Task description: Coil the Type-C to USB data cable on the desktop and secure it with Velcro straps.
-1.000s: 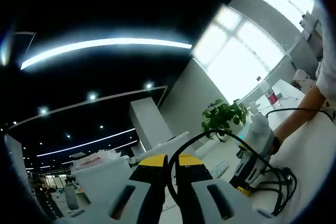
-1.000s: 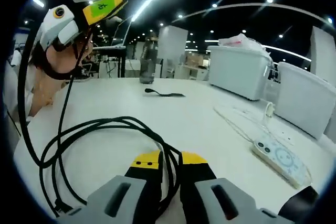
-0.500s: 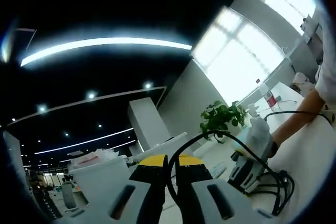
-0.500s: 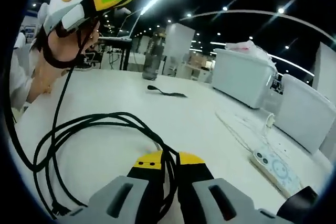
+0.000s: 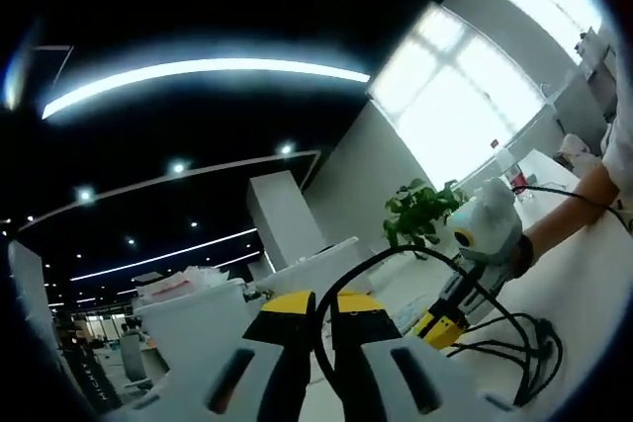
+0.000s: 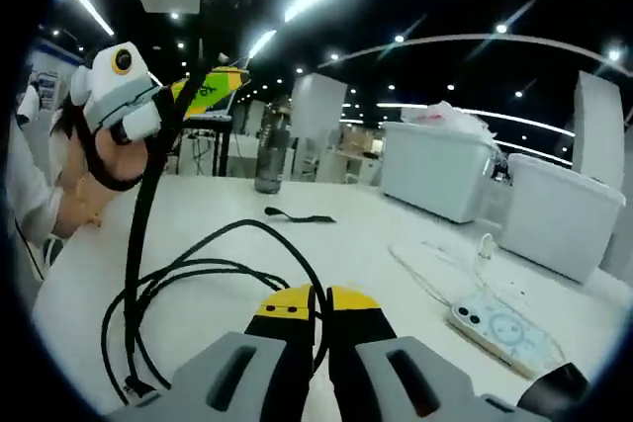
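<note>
The black data cable (image 6: 188, 279) lies in loose loops on the white desktop (image 6: 376, 234). One strand rises from the loops and runs between my right gripper's (image 6: 316, 301) yellow-tipped jaws, which are shut on it. Another strand climbs to my left gripper (image 6: 220, 89), held up at the upper left by a hand. In the left gripper view the cable (image 5: 396, 256) arches out from my shut left gripper (image 5: 316, 305) toward my right gripper (image 5: 442, 321), with the coil (image 5: 524, 348) beneath it. A black Velcro strap (image 6: 297, 216) lies flat farther back on the desk.
A phone (image 6: 499, 328) and a thin white cable (image 6: 435, 274) lie at the right. A dark bottle (image 6: 267, 155) stands behind the strap. White bins (image 6: 440, 170) line the far edge. A potted plant (image 5: 420, 214) and a person's forearm (image 5: 579, 210) are visible.
My right gripper has lifted a little off the desk with its strand. The left gripper has come lower and closer to the right one, and the loops have drawn tighter.
</note>
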Available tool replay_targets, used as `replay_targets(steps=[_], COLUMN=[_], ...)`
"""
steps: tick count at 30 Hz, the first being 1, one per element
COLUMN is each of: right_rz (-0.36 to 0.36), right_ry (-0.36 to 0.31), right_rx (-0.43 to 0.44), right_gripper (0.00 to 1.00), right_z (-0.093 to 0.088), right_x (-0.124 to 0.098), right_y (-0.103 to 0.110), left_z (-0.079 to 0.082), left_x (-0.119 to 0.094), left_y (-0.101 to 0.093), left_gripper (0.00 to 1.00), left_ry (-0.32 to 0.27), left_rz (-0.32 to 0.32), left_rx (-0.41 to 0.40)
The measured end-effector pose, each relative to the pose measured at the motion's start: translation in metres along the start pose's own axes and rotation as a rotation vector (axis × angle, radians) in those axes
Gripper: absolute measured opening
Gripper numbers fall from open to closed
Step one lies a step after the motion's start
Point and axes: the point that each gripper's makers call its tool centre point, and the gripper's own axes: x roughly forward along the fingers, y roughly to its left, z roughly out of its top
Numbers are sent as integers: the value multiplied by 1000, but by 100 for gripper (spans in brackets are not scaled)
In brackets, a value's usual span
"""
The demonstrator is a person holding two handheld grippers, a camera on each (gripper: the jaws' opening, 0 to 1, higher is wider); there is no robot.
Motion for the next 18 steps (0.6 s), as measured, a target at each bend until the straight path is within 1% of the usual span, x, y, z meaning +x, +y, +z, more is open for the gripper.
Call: replay_targets(steps=[1, 2, 3, 4, 5, 6, 7, 8, 9, 10, 11, 12, 13, 14, 15, 16, 17, 18], right_rz=[-25, -79, -198, -243, -189, -132, -166, -266, -374, -377, -291, -241, -266, -326, -367, -339, -275, -238], right_ry=[-18, -20, 20, 21, -79, -149, -153, -99, -29, -73, -165, -200, -183, -142, -130, -164, -202, -204], right_rx=[15, -9, -110, -162, -45, 114, 123, 4, -141, -135, -23, 48, 33, -67, -131, -99, -52, -21], right_gripper=[3, 3, 2, 2, 2, 2, 2, 2, 1, 1, 2, 2, 2, 2, 2, 2, 2, 2], right_z=[6, 11, 12, 16, 29, 40, 42, 39, 36, 42, 52, 57, 59, 60, 62, 65, 69, 70], right_x=[-4, -9, -16, -20, -23, -27, -32, -38, -42, -43, -41, -41, -43, -45, -45, -43, -40, -38], right_y=[-6, -16, -35, -42, -33, -27, -35, -51, -63, -60, -44, -36, -38, -43, -44, -36, -23, -15], left_z=[0, 0, 0, 0, 1, 1, 1, 2, 2, 2, 1, 1, 0, -1, -1, -2, -3, -6], left_x=[0, 0, 0, 1, 1, 1, 1, 1, 2, 3, 4, 5, 6, 7, 8, 9, 9, 10], left_y=[-1, -2, -3, -3, -5, -6, -8, -11, -14, -16, -22, -26, -28, -31, -32, -33, -33, -31], left_gripper=[8, 8, 8, 8, 8, 8, 8, 7, 7, 7, 7, 7, 7, 7, 7, 7, 7, 7], left_ry=[1, 1, 0, -1, -1, -3, -4, -5, -7, -7, -2, 0, 4, 9, 11, 14, 23, 37], left_rz=[-2, -4, -6, -7, -11, -18, -23, -30, -36, -43, -64, -69, -69, -72, -73, -68, -62, -48], left_rx=[-1, -2, -3, -4, -6, -11, -13, -11, -11, -14, -9, 2, 26, 44, 52, 59, 70, 91])
